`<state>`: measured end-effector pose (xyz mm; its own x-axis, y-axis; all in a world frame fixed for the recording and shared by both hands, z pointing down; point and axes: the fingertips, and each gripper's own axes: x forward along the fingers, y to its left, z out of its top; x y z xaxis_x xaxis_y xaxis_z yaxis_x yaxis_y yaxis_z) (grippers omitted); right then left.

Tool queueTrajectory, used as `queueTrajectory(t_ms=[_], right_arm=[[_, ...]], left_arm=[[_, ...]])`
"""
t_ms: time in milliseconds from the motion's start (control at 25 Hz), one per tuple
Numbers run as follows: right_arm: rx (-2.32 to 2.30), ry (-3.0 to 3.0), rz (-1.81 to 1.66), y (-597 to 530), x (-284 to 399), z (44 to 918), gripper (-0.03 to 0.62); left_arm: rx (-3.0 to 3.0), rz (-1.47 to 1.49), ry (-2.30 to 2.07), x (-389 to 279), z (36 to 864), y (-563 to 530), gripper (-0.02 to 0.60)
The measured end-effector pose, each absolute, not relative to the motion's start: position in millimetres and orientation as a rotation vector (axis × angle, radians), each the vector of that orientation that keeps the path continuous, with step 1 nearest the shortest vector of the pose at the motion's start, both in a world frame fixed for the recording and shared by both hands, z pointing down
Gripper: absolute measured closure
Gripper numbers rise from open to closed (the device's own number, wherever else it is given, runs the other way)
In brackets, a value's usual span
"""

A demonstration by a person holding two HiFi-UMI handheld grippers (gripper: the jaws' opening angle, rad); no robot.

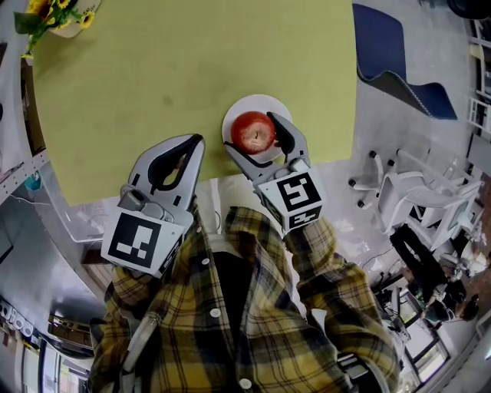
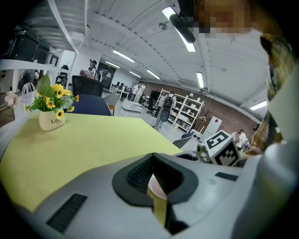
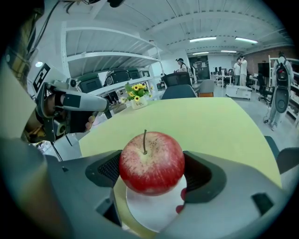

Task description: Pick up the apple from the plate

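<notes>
the left gripper [image 1: 196, 141] is held low, near the person's chest, and points forward over the near edge of the flat yellow-green table top [image 1: 192, 69]. its jaws are pressed together at the tips and pinch nothing. an oval gap between the black ribbed pads shows only the table surface.

the right gripper [image 1: 251, 131] reaches further forward and angles slightly to the left. its jaws are set on either side of the round red apple [image 3: 152, 161], with a black pad against each flank, so the tongs pinch the fruit at its widest part. the apple stands upright, thin brown stem up, over the middle of the round white plate [image 1: 247, 103]. whether its base touches the plate cannot be told. the plate lies near the table's near edge.

both grippers have smooth grey moulded shells. each carries a cube with black-and-white square markers [image 1: 146, 242] at its rear. the apple skin is glossy, with fine pale streaks and speckles. the plate is plain and matte. the sleeves of a yellow-and-black plaid shirt [image 1: 253, 330] lead to both grippers. a white pot of yellow flowers [image 1: 57, 17] stands at the far left corner, well apart from the plate.
</notes>
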<state>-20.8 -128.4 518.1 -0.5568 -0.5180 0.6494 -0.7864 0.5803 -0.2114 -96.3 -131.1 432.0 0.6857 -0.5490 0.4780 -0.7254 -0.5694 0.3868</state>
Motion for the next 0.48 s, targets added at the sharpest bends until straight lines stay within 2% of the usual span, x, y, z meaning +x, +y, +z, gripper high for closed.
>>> queueTrajectory(t_ms=[480], right_arm=[[1.071, -2.358, 0.628, -133, -6, 445, 0.203]], left_arm=[[2.430, 0.362, -0.978, -67, 369, -136, 0.574]])
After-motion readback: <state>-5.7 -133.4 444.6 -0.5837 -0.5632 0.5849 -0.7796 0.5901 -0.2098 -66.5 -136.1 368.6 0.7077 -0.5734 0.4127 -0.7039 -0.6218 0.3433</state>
